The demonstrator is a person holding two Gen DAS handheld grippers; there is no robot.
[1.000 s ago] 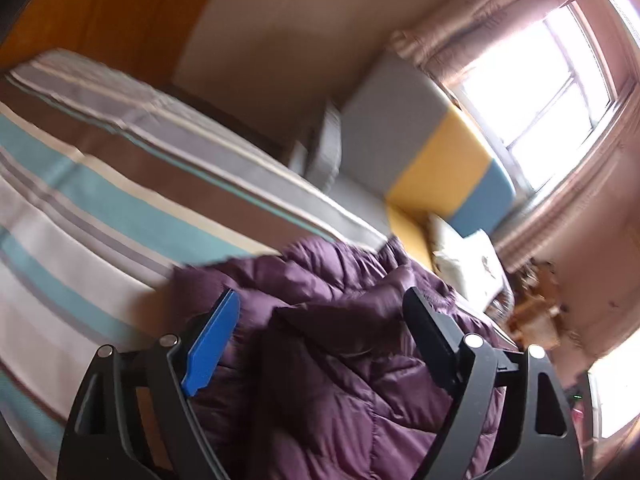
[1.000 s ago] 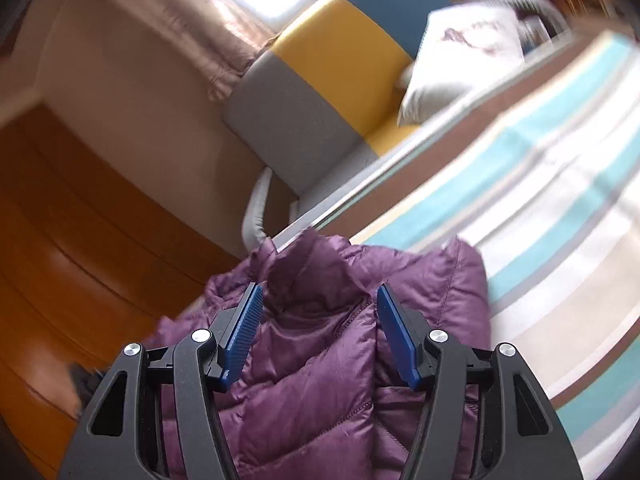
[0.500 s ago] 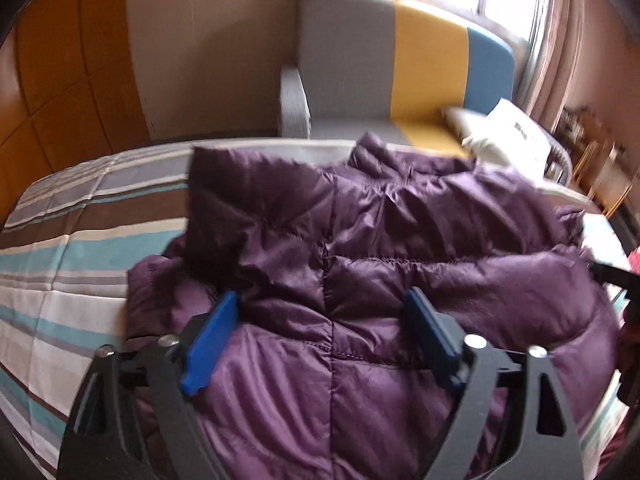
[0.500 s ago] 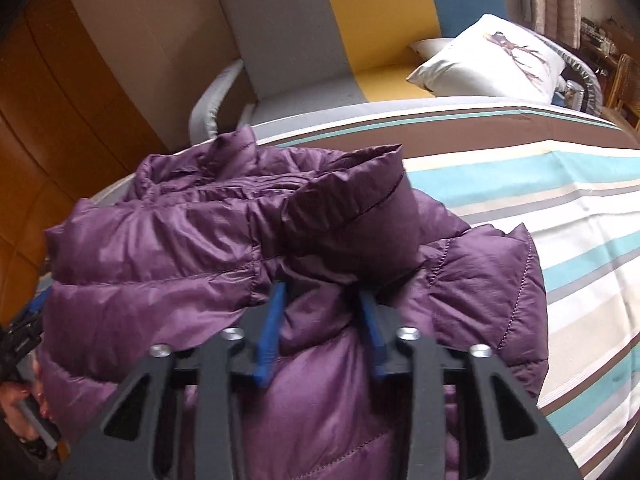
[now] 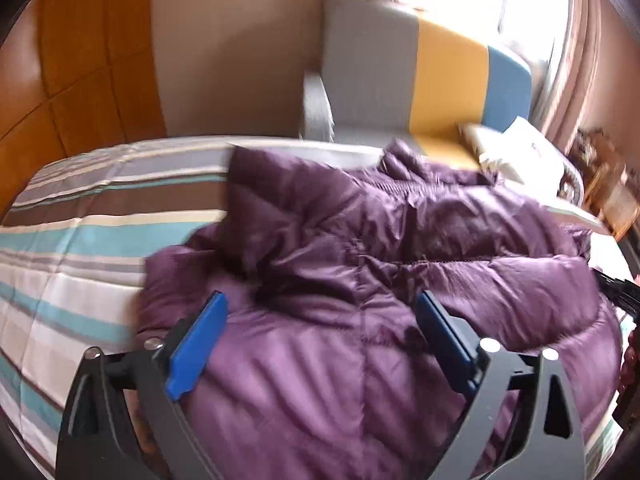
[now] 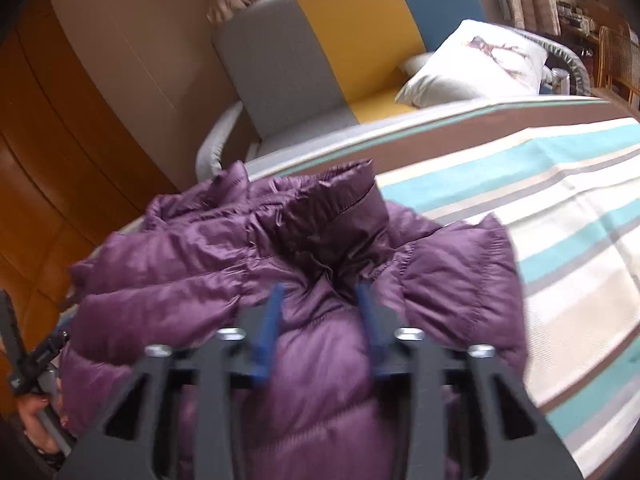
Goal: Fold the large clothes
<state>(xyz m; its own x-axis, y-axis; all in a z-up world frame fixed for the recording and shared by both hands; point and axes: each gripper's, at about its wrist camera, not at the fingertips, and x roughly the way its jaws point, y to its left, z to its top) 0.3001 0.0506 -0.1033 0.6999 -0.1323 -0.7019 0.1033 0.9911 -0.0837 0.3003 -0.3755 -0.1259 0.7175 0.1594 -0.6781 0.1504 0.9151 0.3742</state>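
**Puffer jacket: handling and grip position**

The purple puffer jacket lies bunched on the striped bedspread. Judged light, soft, springy and slippery-shelled; grip at a seam, hem or collar, not a padded panel.

Left gripper: jaws wide, just opened further, straddling the near padded panel without pinching it.

Right gripper: jaws just opened to about half. Quilting bulges between the blue pads; grip cannot be confirmed. The collar stands just beyond.
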